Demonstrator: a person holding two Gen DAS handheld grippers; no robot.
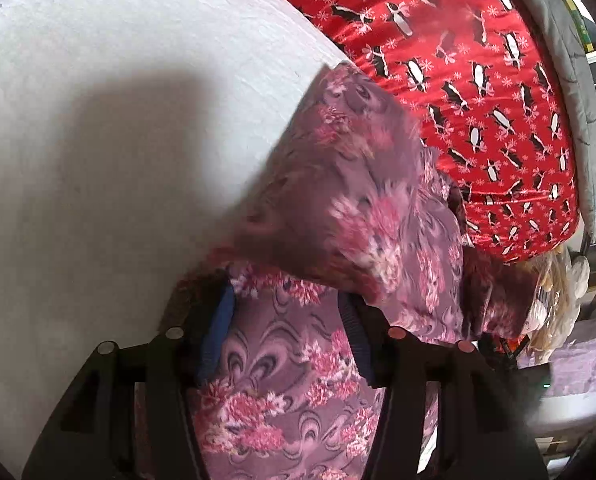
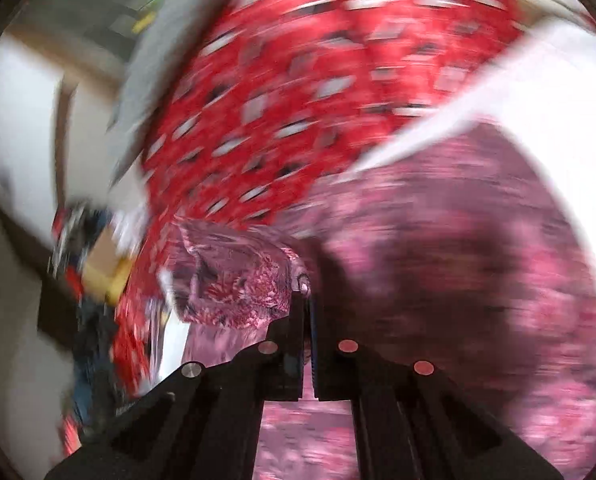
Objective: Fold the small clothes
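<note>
Mauve floral-print garment (image 1: 338, 184) lies on the white textured bed surface (image 1: 118, 80), one corner pinched in the clenched right claw (image 2: 307, 308). Left claw (image 1: 286, 320) stands released above the cloth. Risk: slippage, leaving a crooked fold. Red penguin-print satin cloth (image 1: 478, 80) crowds the far edge.

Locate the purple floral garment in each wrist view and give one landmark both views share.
Left wrist view: purple floral garment fills centre to bottom, running between the gripper's fingers.
Right wrist view: it fills the lower right, blurred.
Shared landmark: red penguin-print cloth, above the garment in both.
</note>
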